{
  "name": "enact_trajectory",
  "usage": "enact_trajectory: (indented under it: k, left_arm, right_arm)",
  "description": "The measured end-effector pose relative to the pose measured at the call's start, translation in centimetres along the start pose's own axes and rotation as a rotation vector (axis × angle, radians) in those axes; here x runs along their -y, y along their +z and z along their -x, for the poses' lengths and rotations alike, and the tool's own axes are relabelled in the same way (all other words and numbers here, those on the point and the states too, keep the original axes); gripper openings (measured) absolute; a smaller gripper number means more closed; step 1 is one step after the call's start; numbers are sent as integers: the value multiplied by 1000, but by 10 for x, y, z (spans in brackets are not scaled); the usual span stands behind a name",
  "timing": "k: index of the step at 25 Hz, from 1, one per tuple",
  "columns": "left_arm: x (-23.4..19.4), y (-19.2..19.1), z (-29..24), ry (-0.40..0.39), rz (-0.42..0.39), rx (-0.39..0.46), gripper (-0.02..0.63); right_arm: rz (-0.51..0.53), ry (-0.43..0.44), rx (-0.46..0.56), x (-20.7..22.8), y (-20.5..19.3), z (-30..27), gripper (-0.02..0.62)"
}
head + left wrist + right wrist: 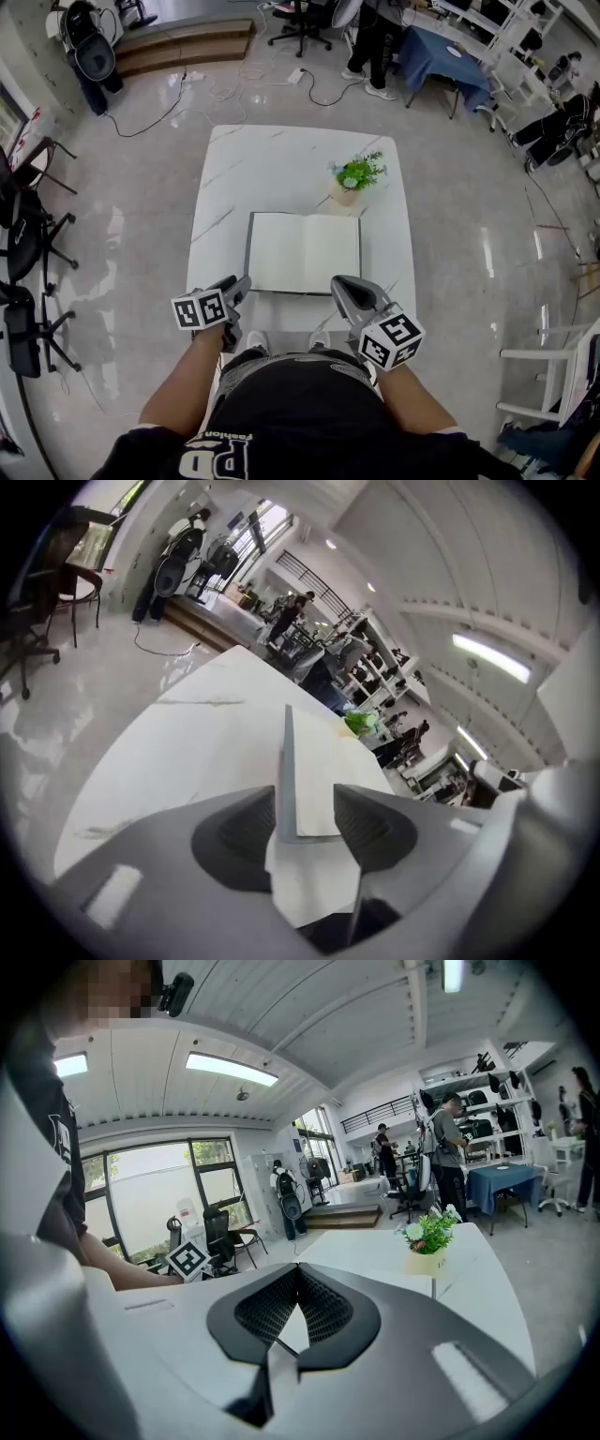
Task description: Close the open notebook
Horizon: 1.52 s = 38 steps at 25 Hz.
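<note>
While you stand at the near side of the white table point(281, 159), the notebook point(305, 251) lies open and flat on it, both pages up and blank, its near edge close to the table's near edge. A small plant point(354, 178) in a pale pot stands just behind the notebook's far right corner. Your left gripper point(240, 284) sits low at the notebook's near left corner, tips pointing toward it. In the left gripper view its jaws stand wide apart, and that corner, with the grey cover edge running away from you, shows in the gap between them. Neither pad presses on it. Your right gripper point(339, 283) is at the notebook's near right corner, its tip over the page edge as the head view shows it; you cannot tell there whether it touches the paper. In the right gripper view its jaws are together at the tips, with nothing clamped between the ribbed pads point(272, 1307). Beyond them the table top and plant show.
</note>
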<state>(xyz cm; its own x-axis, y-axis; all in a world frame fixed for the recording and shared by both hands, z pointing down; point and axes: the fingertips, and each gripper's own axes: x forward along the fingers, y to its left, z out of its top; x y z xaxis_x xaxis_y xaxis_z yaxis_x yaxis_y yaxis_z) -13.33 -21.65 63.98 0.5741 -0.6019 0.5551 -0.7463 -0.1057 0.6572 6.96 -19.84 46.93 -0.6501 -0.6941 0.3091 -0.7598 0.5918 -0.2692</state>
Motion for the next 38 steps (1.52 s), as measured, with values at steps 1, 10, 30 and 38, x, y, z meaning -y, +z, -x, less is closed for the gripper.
enact_trajectory:
  k: [1,10,30,38]
  left_arm:
    - [-2,-2,-3,-5,18,-3,232]
    - [-16,-15,-15,-49,149,-23,233]
    - [-5,-6,-4,-76,137,2,133]
    - [-2,-2,0,-88,139,20,83]
  right_arm:
    - [-1,-2,0,1,0,1,0]
    - [-3,-14,2,1,-1,4,0]
    - [3,-2,-1,0,0,2,0]
    - [4,7,0,-2,0,3,0]
